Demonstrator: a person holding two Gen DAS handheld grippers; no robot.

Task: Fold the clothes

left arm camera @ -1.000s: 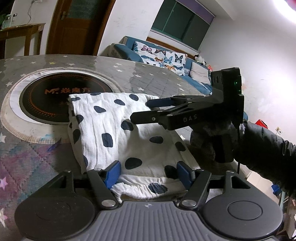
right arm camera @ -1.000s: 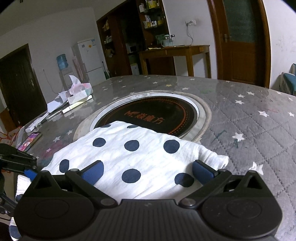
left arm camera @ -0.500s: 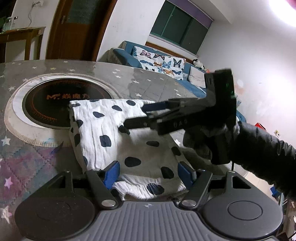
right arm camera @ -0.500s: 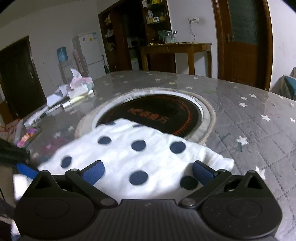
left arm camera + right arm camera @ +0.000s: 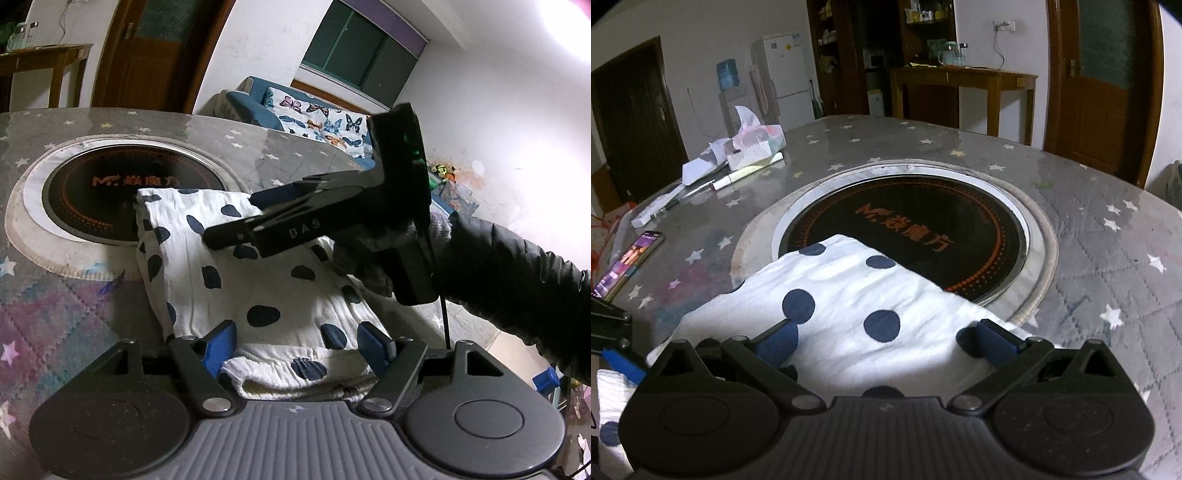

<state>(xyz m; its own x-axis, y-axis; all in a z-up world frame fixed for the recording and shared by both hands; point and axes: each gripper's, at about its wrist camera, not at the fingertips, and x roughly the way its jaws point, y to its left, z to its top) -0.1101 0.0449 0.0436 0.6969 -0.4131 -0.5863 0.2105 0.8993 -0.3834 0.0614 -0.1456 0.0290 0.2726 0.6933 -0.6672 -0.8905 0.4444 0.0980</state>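
Polka-dot cloth (image 5: 236, 280) (folded) lies on the table (image 5: 1100, 266) between both spread claws, left (image 5: 295, 347) and right (image 5: 886, 341).

White walls, blue sofa (image 5: 255, 99), wooden door (image 5: 1104, 85), fridge (image 5: 785, 77).

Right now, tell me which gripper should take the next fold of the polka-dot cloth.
Left, probably. The left gripper stands open astride the polka-dot cloth near edge; the right gripper hovers open above its middle, no edge between the fingers.
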